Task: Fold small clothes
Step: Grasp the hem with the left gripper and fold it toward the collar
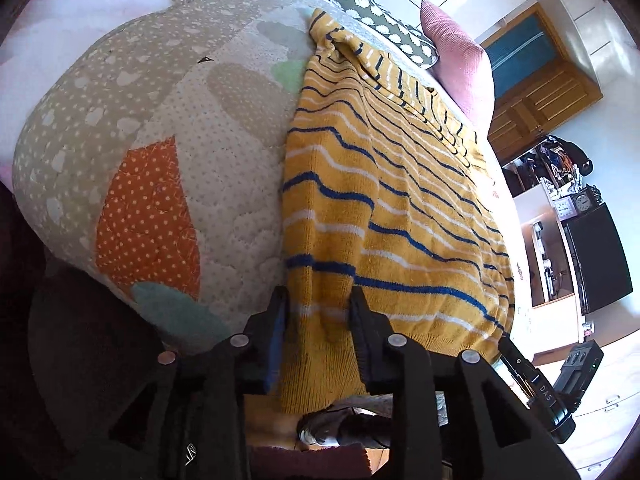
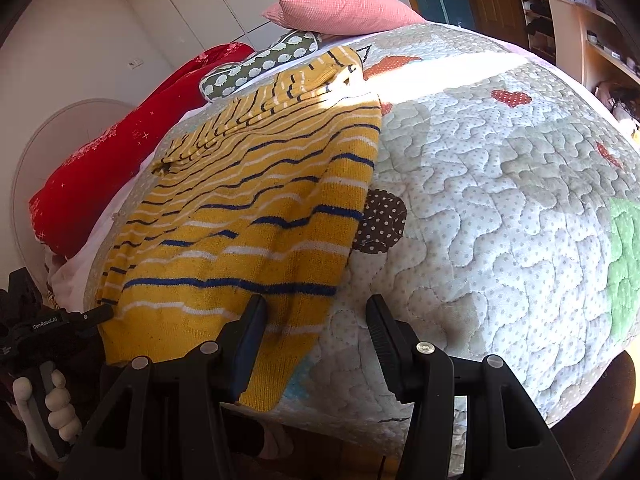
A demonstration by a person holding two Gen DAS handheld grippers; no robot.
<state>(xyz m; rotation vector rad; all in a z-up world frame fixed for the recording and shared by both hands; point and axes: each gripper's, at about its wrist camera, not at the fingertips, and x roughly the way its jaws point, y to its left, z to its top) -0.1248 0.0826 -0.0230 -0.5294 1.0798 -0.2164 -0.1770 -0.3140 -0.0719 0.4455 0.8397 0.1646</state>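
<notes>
The yellow striped sweater lies flat on the quilted bed, its hem at the near edge and its length running away toward the pillows, so its long axis points straight out from both tools. In the left wrist view it fills the centre and right of the frame; the left hand-held gripper sits at the bottom centre with the left corner of the hem lying between its fingers. The fingers are apart, with a fold of knit between them, and I cannot say the cloth is pinched yet. In the right wrist view the sweater takes up the left and centre, and the right hand-held gripper stands at the bottom centre, also spread. Its left finger rests at the hem's right corner while its right finger is over bare quilt, so the sweater's side edge runs up between the two. At the far end a sleeve or collar part looks folded over near the spotted cushion and the pink pillow. Each tool is nearest its own hem corner. I judge the coming fold turns on that, with both corners gripped and carried away along the sweater's length toward the neckline.
</notes>
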